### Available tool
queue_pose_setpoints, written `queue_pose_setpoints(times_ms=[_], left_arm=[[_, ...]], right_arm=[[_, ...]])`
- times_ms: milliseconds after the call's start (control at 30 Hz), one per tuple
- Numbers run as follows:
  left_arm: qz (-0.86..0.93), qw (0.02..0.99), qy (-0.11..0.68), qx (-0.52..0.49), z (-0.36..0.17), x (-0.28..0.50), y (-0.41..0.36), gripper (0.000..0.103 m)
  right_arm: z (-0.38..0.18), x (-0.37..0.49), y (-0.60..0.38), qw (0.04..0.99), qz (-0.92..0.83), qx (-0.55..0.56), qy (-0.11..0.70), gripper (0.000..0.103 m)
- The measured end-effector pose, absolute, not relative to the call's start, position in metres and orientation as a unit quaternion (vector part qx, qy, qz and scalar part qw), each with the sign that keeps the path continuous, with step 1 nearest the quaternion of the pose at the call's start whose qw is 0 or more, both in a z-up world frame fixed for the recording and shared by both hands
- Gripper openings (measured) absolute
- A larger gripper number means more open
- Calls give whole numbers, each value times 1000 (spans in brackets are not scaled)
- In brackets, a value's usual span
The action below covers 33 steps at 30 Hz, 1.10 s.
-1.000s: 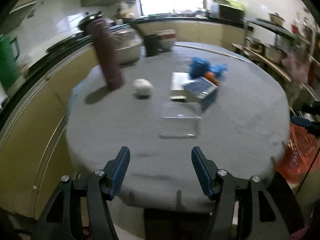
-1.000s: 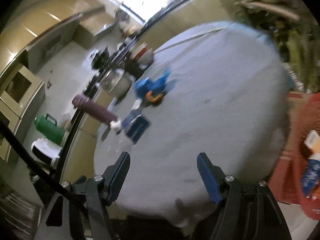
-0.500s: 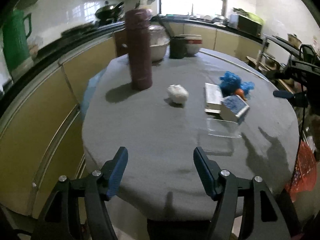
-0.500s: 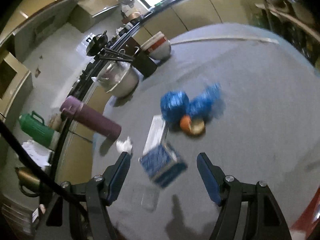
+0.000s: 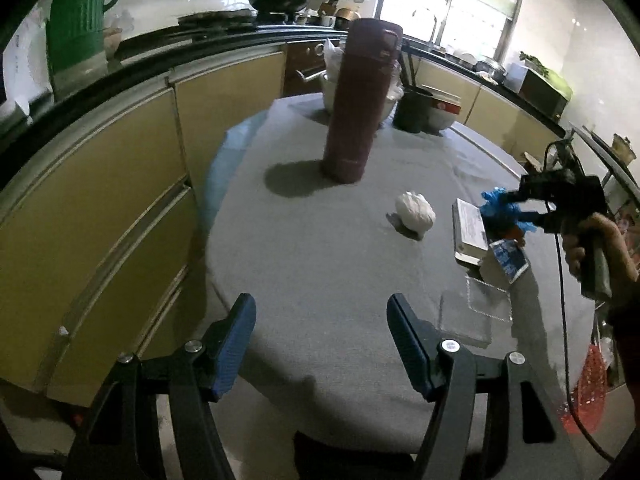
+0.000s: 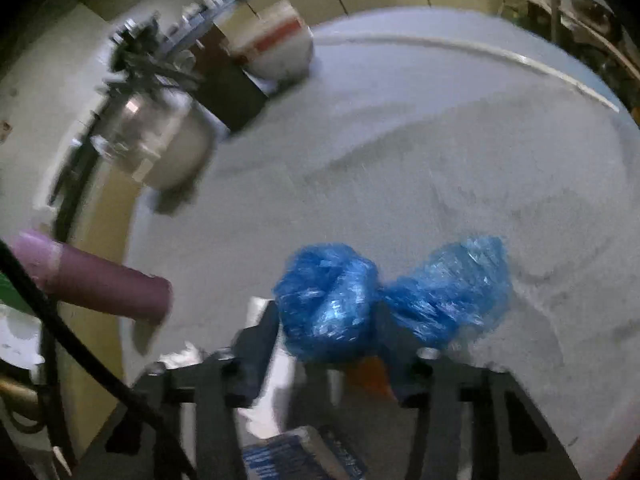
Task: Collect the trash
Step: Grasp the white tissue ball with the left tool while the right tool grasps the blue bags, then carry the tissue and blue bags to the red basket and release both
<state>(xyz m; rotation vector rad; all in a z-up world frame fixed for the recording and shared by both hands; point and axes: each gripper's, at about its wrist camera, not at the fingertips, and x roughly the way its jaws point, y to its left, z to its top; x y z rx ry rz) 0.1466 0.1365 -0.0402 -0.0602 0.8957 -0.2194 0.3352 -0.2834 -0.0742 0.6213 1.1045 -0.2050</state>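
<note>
Trash lies scattered on the right half of a round table [image 5: 320, 280] covered in grey cloth: a white paper wad [image 5: 416, 210], a flat white box [image 5: 469, 232], a small blue carton [image 5: 510, 263], a clear plastic tray [image 5: 476, 312] and two crumpled blue plastic balls [image 6: 392, 300] with something orange [image 6: 370, 372] beneath them. A tall maroon flask [image 5: 360, 100] stands upright farther back, left of the wad, with a dark cup [image 5: 412, 109] and a red-banded bowl [image 5: 444, 114] at the far edge.

The right gripper [image 6: 332, 344] reaches down over the blue balls, its jaws closing with the left ball between them; blur hides whether the pads press on it yet. From the left view a hand [image 5: 600, 248] holds that gripper at the right side of the table.

The left gripper [image 5: 322, 344] hovers over the near edge, jaws wide apart and empty.
</note>
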Motion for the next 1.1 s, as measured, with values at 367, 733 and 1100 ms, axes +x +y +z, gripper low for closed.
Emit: queue_pose_setpoints(times_ms=[367,733,1100], left_arm=[[-174,875,451,-26,-24,235,74,70],[-136,824,548,-48,-83,316,1,70],[-134,815,563,-36,-102,308,-12,27]], right_arm=[[34,221,-301,900,-45,254,352,40],[35,36,-321,902,-76,293,308,40],[14,-22,-325,894,-92,325,295,40]])
